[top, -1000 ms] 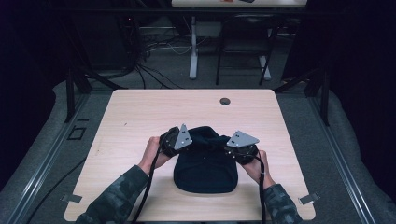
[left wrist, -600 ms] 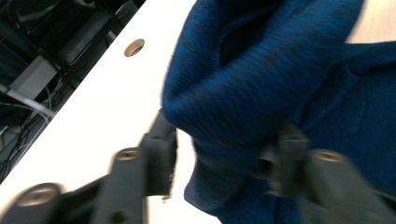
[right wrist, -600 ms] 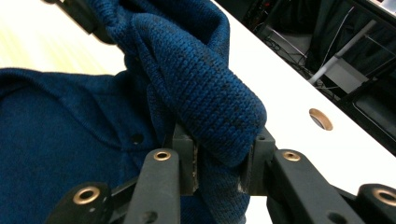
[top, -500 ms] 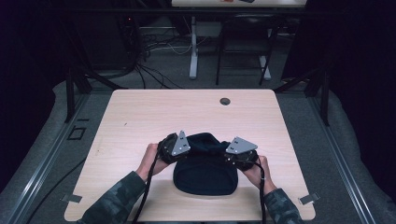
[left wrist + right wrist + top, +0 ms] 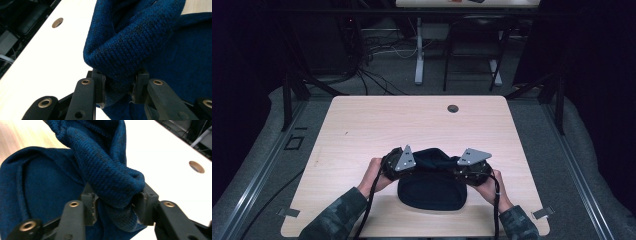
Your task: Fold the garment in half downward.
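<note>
So the left tongs (image 5: 119,86) are pinched down on a bunched fold of the dark blue knit (image 5: 140,42), and you can see in the left gripper view how the fabric bulges up and over the jaws like a fat roll. That tells you most of what you need: it's soft, thick and squashy, and it compresses where it's clamped and puffs out everywhere else. My guess is it's light, and the coarse knit gives plenty of bite, so I wouldn't expect it to slip.

Between the two tongs the raised edge of the knit spans across in the high view, while the rest of it (image 5: 431,190) lies flat on the table (image 5: 362,125) on the person's side of both tongs. It looks like a hat or some other small knitted piece, but I can't say which for sure.

Over on the right, the right tongs (image 5: 115,206) are doing the same thing, squeezed onto their own wad of the rim, with the flat body of the knit off to the left of the jaws in the right gripper view.

Where to grab? The thick rolled edge, like both are doing. A single thin layer would probably just stretch and sag. Nothing fragile here, though a hard tug could pull the knit out of shape.
</note>
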The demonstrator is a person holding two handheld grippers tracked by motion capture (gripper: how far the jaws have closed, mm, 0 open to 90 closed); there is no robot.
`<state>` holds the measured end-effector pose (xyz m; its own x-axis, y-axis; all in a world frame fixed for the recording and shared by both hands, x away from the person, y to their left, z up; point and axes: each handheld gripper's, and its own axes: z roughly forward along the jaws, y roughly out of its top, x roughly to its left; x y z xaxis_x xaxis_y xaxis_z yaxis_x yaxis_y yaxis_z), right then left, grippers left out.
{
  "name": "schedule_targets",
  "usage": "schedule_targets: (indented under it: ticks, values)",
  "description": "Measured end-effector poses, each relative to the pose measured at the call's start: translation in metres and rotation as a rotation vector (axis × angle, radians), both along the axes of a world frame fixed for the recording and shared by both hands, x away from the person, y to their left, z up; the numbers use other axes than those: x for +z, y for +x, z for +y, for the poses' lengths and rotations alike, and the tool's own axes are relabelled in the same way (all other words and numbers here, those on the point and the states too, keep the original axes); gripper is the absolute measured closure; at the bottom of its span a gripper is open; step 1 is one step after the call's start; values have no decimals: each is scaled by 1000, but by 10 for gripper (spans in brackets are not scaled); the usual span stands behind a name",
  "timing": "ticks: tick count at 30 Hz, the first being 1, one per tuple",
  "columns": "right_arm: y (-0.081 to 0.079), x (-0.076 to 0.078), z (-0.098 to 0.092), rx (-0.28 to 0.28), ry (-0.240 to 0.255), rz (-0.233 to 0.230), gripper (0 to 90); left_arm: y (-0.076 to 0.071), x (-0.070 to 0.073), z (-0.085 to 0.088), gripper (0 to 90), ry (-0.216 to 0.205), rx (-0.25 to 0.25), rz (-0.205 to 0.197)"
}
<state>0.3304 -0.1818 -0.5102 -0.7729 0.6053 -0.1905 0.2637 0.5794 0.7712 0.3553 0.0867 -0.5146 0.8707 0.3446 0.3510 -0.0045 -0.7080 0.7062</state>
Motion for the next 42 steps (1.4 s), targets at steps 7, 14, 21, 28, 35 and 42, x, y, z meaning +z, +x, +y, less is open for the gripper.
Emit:
schedule_targets:
  ticks: [7,14,21,28,35,42]
  values:
    - [-6,-3,-4,17,-11,14,609,-3,-8,-1,684,-8,-12,44]
    - [-12,-9,-3,40,-51,28,600,-6,-17,1,621,3,-14,96]
    - [-17,-16,-2,57,-62,47,615,-9,-27,11,556,-18,0,178]
    - [-23,-27,2,74,-85,80,623,-13,-33,21,411,13,39,229]
    - [-26,-35,1,73,-107,100,618,-10,-22,45,348,-29,118,241]
    - [-28,-38,4,71,-114,107,581,-3,-3,39,301,-101,153,227]
